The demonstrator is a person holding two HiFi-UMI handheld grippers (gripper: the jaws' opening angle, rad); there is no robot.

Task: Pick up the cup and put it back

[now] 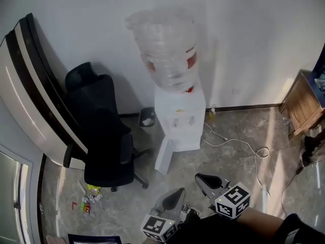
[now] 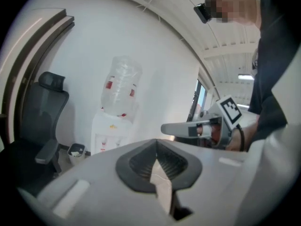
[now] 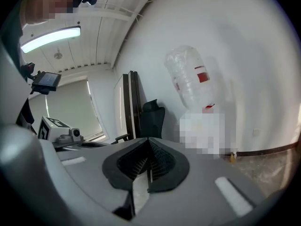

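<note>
The left tongs (image 1: 171,198) and the right tongs (image 1: 207,181) were both closed, pad against pad, with nothing between them. They were held side by side, near each other. Ahead of them stood a white floor-standing water dispenser (image 1: 180,121) topped by a clear plastic bottle (image 1: 165,50). A black mesh office chair (image 1: 101,131) stood ahead and to the left of the left tongs. No view showed the cup.

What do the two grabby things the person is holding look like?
Both are made of light grey plastic. The left gripper and the right gripper each have two jaws lined with black ribbed pads. Each one carries a white cube printed with black square markers. The person wears a black sleeve.
</note>
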